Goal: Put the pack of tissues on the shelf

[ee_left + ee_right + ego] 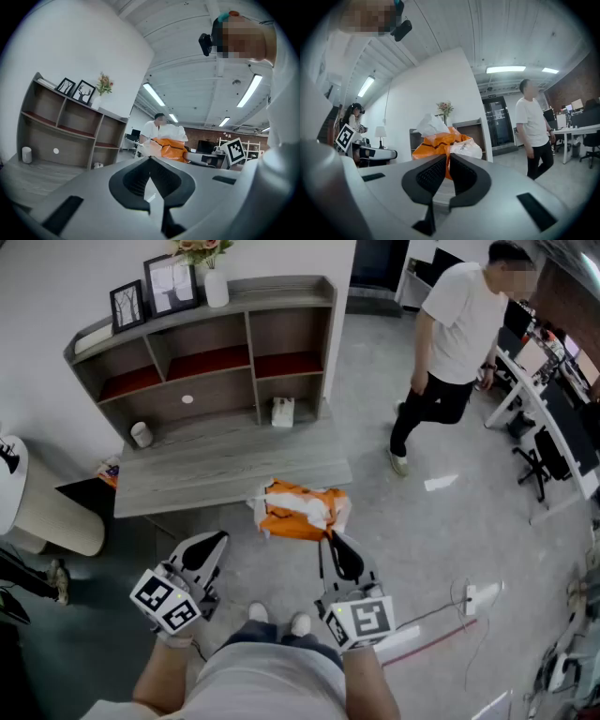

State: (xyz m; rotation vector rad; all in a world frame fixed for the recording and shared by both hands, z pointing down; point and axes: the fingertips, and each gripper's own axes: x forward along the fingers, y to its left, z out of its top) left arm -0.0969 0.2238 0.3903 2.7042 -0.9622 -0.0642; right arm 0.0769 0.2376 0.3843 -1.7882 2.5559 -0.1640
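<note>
The pack of tissues (300, 510) is orange plastic with white tissue poking out. It hangs in the air in front of the low grey shelf unit (234, 296), held by its near edge. My right gripper (333, 542) is shut on that edge; in the right gripper view the jaws (446, 157) pinch the orange wrapper (440, 143). My left gripper (216, 542) is beside it on the left, shut, with nothing between its jaws (150, 160). The left gripper view shows the pack (169, 148) off to the right and the shelf (65, 133) to the left.
On the shelf stand two picture frames (150, 292), a vase (216, 282), a white cylinder (141, 434) and a small white box (282, 412). A person in a white shirt (450, 343) walks at the right, near desks and chairs (553, 446). A power strip (483, 594) lies on the floor.
</note>
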